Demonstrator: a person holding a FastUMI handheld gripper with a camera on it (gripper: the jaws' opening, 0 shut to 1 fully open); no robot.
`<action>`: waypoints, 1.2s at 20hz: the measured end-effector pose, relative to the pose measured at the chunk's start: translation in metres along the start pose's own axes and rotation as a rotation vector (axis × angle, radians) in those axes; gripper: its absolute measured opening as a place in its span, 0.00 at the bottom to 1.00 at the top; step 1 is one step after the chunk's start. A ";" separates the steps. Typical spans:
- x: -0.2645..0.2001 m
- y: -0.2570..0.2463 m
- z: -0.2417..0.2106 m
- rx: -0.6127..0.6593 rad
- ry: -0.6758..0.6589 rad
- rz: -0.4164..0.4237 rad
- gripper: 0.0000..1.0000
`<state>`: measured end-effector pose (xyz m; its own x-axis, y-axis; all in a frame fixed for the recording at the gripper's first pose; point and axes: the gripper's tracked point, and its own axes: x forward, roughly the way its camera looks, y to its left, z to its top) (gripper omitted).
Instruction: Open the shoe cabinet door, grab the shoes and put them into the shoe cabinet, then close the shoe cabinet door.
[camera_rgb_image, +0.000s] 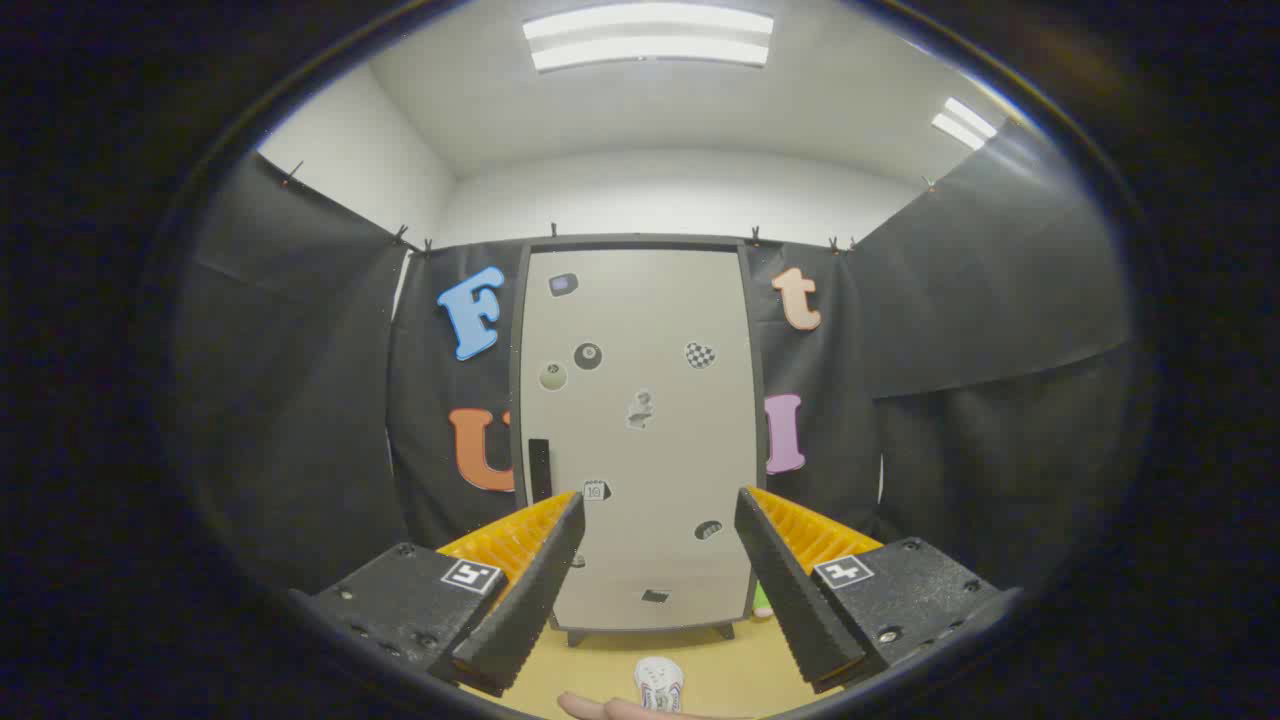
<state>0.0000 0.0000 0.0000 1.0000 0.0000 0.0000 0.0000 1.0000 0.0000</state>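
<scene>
Nearest of all, a fingertip of a person's hand (600, 708) shows at the bottom of the gripper view, touching or just beside a small white shoe (658, 684) that lies on the yellowish floor (720, 665), low between the two fingers and a little ahead of them. How the shoe's long axis runs I cannot tell, since so little of it shows.

Above it the tongs (660, 520) stand spread wide, pinching nothing, with a broad gap between their tips.

Through that gap, well beyond the tips, stands the shoe cabinet (640, 430): tall, upright, pale, on short dark feet, its door dotted with small stickers and, as far as I can judge, fully closed. On the door's left edge, just above the left finger's tip, sits a dark vertical handle (539, 470). A small green thing (762, 600) peeps out at the cabinet's lower right corner; what it is I cannot say.

Opening the door looks like the step in hand. The relation that matters: the handle lies ahead and off to the left of the tongs' midline, its long axis vertical, so the tongs would need to shift left and go forward to straddle it.
</scene>
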 end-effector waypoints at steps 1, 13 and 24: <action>0.004 0.001 -0.004 -0.001 0.006 -0.001 0.98; 0.034 0.012 -0.028 0.004 0.027 -0.001 0.99; 0.132 0.057 -0.046 -0.007 0.045 0.055 0.99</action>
<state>0.1318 0.0570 -0.0459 0.9975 0.0549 -0.0451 -0.0552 0.9985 -0.0053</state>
